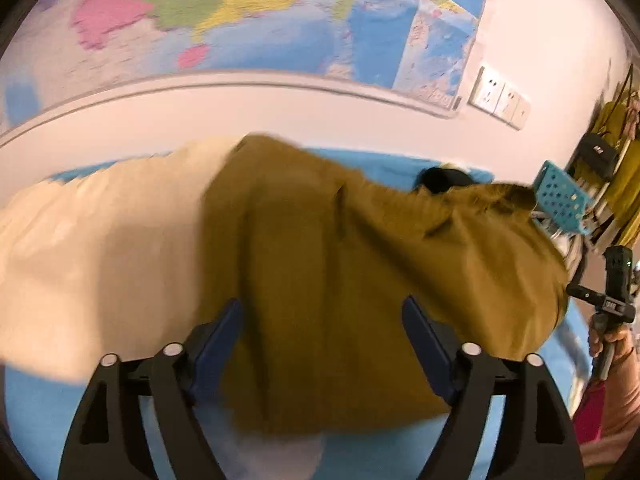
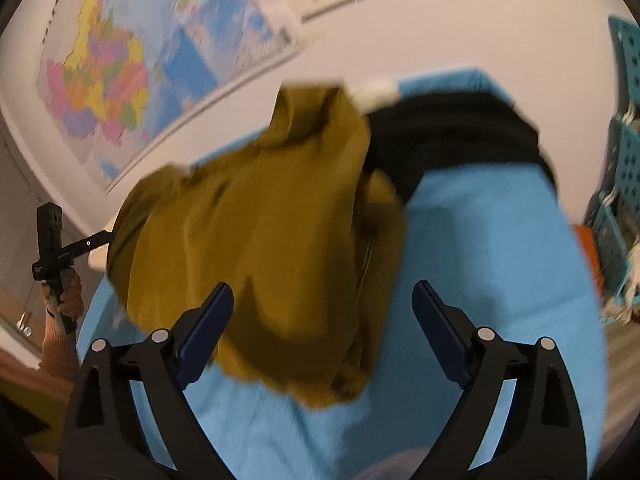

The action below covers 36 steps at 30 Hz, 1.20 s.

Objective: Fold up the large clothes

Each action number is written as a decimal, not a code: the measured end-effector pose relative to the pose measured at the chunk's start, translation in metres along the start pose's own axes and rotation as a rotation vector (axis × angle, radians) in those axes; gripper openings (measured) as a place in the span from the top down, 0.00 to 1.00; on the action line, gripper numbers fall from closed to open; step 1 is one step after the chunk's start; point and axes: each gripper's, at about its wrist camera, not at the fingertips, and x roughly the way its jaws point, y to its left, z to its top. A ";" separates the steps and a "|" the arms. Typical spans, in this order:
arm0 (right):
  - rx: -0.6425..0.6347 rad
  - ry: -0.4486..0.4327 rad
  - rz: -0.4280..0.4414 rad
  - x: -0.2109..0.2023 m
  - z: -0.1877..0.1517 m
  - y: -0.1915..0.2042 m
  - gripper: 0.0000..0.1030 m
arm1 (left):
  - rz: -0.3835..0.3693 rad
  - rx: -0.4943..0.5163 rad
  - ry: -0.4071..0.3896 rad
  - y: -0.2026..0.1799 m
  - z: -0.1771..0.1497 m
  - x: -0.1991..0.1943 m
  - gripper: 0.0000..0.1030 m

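Garment (image 1: 320, 272): mustard-coloured, lying bunched on the blue surface (image 2: 480, 260). Left gripper (image 1: 322, 320): jaws wide apart above the fabric, nothing clamped. Right gripper (image 2: 322, 312): jaws wide apart, over the garment's near edge, nothing clamped. Beige cloth (image 1: 100, 248) adjoins the garment; a black item (image 2: 452, 136) lies beyond it. Map (image 1: 240, 20) on the far wall.

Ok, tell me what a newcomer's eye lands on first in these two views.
First the mustard-brown garment, heaped across the blue-covered table and filling the middle of both views. Next the colourful wall map on the white wall behind it. Then a black garment bunched at the table's far end, and both tongs, left and right, open over the fabric.
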 end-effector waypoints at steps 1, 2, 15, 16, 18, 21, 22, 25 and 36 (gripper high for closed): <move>-0.013 0.000 -0.004 0.002 -0.004 0.002 0.13 | -0.007 -0.014 0.008 0.004 -0.008 -0.002 0.19; -0.032 0.001 -0.007 0.006 -0.008 0.004 0.13 | -0.019 -0.026 0.015 0.007 -0.015 -0.002 0.16; -0.086 -0.097 0.123 -0.067 0.014 0.023 0.82 | -0.200 -0.177 0.110 0.008 -0.040 0.009 0.75; -0.112 -0.123 0.121 -0.085 0.017 0.027 0.83 | -0.216 -0.181 0.118 0.006 -0.043 0.000 0.75; -0.160 -0.154 0.117 -0.118 0.020 0.032 0.84 | -0.276 -0.175 0.130 0.002 -0.058 -0.021 0.75; -0.161 -0.075 0.054 -0.118 0.007 0.019 0.83 | -0.343 -0.185 0.209 -0.006 -0.089 -0.021 0.73; -0.122 -0.025 0.040 -0.106 0.001 0.007 0.81 | -0.328 -0.181 0.240 -0.009 -0.098 -0.014 0.72; -0.042 0.139 -0.063 -0.064 -0.031 -0.028 0.58 | -0.295 -0.171 0.282 -0.009 -0.114 -0.001 0.61; -0.190 -0.106 -0.121 -0.074 -0.002 0.032 0.33 | -0.103 0.214 0.013 -0.068 -0.059 -0.075 0.35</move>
